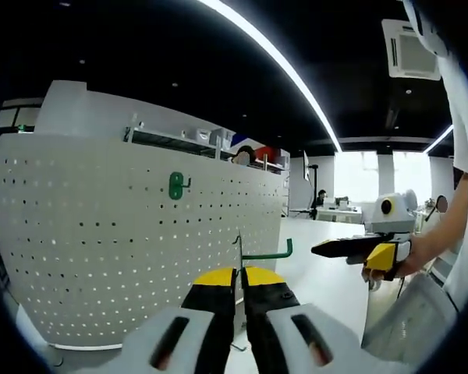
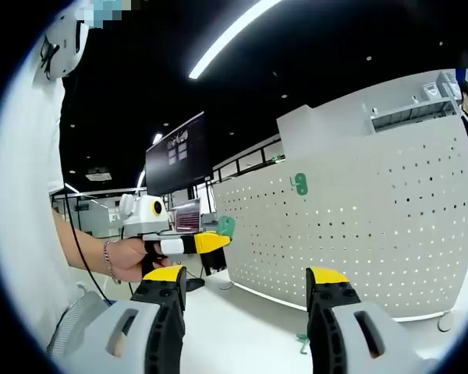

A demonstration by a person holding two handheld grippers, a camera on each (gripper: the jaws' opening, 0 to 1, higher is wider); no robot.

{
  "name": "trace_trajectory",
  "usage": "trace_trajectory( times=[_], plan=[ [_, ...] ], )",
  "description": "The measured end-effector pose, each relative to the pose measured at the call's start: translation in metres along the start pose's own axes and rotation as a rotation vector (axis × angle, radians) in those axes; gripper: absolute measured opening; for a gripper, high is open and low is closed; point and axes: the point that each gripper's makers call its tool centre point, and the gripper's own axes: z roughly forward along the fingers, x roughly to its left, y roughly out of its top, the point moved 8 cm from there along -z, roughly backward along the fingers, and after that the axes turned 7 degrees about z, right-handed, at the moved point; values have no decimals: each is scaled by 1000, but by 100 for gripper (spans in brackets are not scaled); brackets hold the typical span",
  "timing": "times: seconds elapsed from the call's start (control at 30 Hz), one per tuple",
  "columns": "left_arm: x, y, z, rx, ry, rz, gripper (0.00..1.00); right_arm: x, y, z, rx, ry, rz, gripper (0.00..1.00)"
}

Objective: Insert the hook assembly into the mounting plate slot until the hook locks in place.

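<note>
The left gripper (image 1: 239, 282), a grey body with black, yellow-tipped fingers (image 1: 215, 290), has its fingers pressed nearly together, pinching something thin. The right gripper (image 2: 249, 288), of the same build, has its fingers (image 2: 165, 285) spread wide apart. A bare hand (image 2: 127, 259) with a wrist bracelet grips the left gripper's handle.

Bright office light on pale surfaces under a dark ceiling, both views sharp at centre and bent at the edges.

I see long ceiling light strips (image 1: 273, 54) burning out to pure white in both views, and far windows (image 1: 374, 175) blown out in the left gripper view. The white perforated panel (image 1: 125, 234) is lit evenly with soft shading, no hard shadows. Fisheye curvature bows the panel and the strips. In the right gripper view, a sleeve (image 2: 23, 195) close to the lens glares and looks soft.
</note>
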Motion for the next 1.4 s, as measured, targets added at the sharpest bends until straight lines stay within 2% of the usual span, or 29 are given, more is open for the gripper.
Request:
trace_trajectory(
  times=[0.43,1.4],
  plan=[
    [0,1,-1,-7,13,0,2,10,3,24,-13,54,21,57],
    [-4,4,-2,-12,27,17,2,24,8,63,-37,119,81,56]
  ],
)
